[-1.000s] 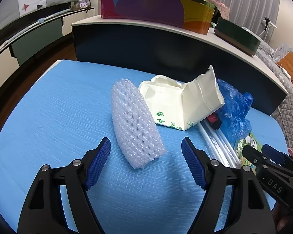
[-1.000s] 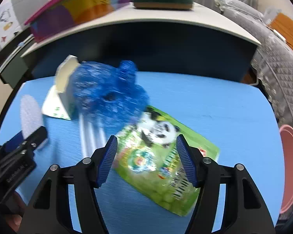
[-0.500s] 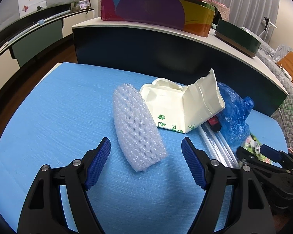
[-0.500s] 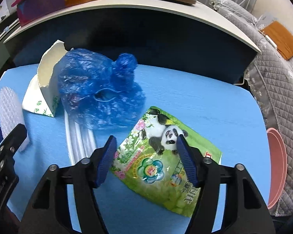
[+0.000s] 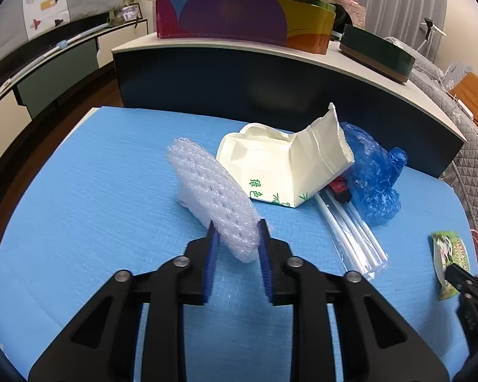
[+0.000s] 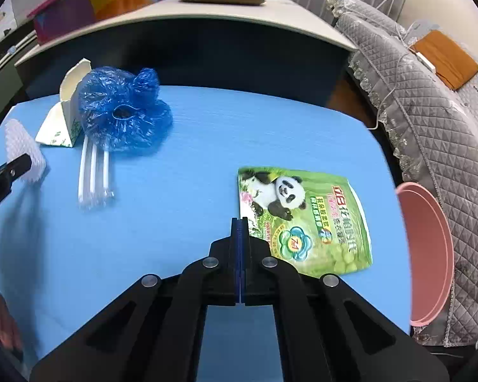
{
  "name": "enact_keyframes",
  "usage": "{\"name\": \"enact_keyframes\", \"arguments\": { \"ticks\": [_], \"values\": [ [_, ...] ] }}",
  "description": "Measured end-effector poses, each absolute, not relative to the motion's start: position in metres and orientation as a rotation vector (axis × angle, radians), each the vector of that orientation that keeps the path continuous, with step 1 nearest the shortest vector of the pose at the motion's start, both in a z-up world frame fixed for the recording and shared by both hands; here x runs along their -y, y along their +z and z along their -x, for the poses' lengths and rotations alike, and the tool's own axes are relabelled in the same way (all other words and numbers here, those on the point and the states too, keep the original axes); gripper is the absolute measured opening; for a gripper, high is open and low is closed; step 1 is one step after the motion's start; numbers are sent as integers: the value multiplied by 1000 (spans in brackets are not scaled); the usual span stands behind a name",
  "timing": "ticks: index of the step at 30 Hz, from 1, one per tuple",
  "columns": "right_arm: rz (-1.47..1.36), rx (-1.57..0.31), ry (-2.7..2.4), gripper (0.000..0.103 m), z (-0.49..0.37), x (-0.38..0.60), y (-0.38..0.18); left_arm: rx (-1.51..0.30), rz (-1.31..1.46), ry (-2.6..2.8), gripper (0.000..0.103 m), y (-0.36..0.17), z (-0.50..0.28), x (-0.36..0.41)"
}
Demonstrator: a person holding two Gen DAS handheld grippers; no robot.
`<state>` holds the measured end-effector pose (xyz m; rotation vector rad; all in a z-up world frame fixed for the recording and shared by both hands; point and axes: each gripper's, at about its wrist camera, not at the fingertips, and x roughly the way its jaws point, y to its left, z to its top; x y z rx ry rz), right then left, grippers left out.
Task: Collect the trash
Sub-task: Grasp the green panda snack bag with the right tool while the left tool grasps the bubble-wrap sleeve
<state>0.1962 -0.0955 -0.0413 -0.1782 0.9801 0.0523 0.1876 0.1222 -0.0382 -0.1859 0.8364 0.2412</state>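
A: Both tools have just been closing. Left tool [image 5: 237, 242] pinches the near end of the foam net [image 5: 213, 194] on the blue tabletop [image 5: 89, 172], probably to lift it as trash.

B: And the right tool [image 6: 239, 222]?

A: Its jaws meet on the near left corner of the panda pouch [image 6: 306, 216]. The pink bin [image 6: 430, 248] stands right. Blue bag [image 6: 124, 108], carton [image 5: 280, 165] and straws [image 6: 94, 172] lie apart, blocking nothing.

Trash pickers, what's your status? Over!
Left hand-held gripper just closed, pinching the foam net. Right hand-held gripper just shut on the panda pouch edge. Pink bin beside the table, nothing in the way.
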Motion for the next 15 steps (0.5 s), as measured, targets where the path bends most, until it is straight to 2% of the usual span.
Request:
{"name": "enact_keyframes", "arguments": {
  "ticks": [2, 8, 10, 11, 12, 13, 14, 15],
  "values": [
    [170, -949, 69, 0, -183, 108, -35, -830, 178, 238, 15, -36, -183, -120],
    [139, -872, 122, 0, -159, 139, -23, -798, 141, 215, 14, -26, -168, -110],
    [165, -833, 134, 5, -154, 139, -20, -788, 148, 209, 14, -22, -163, -110],
    [183, -822, 137, 12, -154, 137, -20, -785, 152, 208, 14, -21, -162, -110],
    [184, -817, 142, 33, -155, 138, -21, -782, 158, 207, 14, -20, -160, -110],
    [185, -808, 141, 43, -157, 138, -22, -779, 164, 203, 14, -18, -157, -108],
    [192, -803, 134, 50, -162, 141, -24, -775, 163, 198, 14, -16, -156, -106],
    [215, -804, 126, 49, -164, 136, -28, -772, 157, 192, 14, -15, -155, -103]
  ]
}}
